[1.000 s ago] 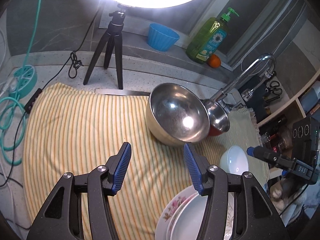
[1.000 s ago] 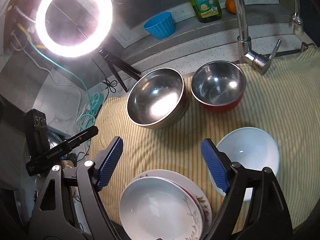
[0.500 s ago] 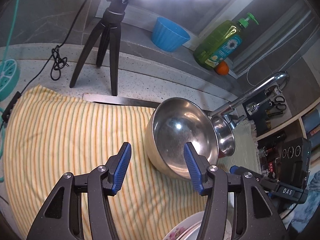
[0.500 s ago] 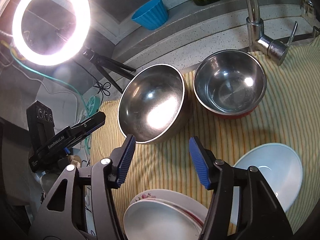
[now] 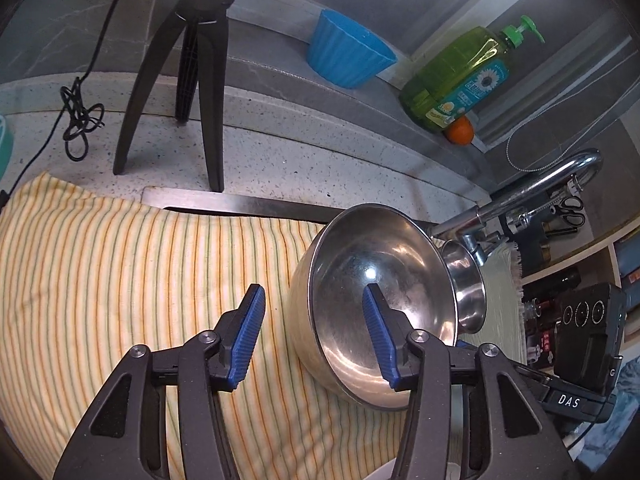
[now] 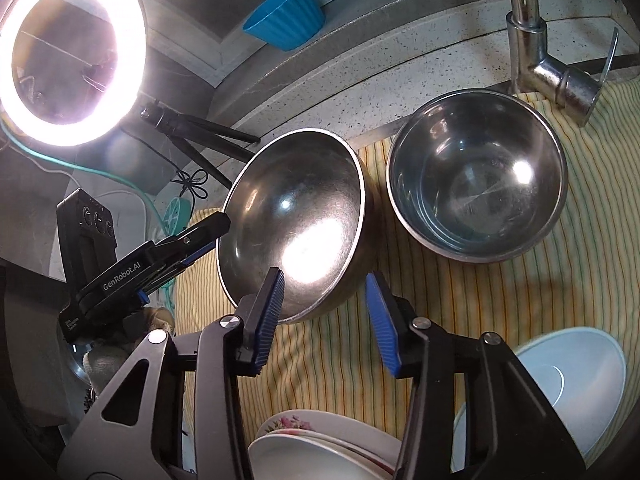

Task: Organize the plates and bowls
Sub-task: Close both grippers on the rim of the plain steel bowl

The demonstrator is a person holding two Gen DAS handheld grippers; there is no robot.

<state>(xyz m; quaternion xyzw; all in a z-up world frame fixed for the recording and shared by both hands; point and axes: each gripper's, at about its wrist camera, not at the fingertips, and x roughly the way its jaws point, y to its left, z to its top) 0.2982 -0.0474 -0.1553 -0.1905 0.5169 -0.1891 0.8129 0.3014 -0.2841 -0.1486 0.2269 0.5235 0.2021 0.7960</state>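
Right wrist: hand-held gripper point(image 6: 326, 318) straddles steel bowl point(image 6: 292, 220) rim, unclamped.

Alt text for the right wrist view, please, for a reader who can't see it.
The right gripper, jaws just closing with the near rim of a tilted steel bowl between them, hangs over a striped cloth. A second steel bowl sits beside it, stacked plates and a white bowl nearer; a ring light glares upper left.

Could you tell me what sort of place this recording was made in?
Most likely a home kitchen counter by the sink: a chrome faucet rises over a speckled stone countertop, a green dish soap bottle stands on the ledge behind, and steel bowls sit on a striped towel.
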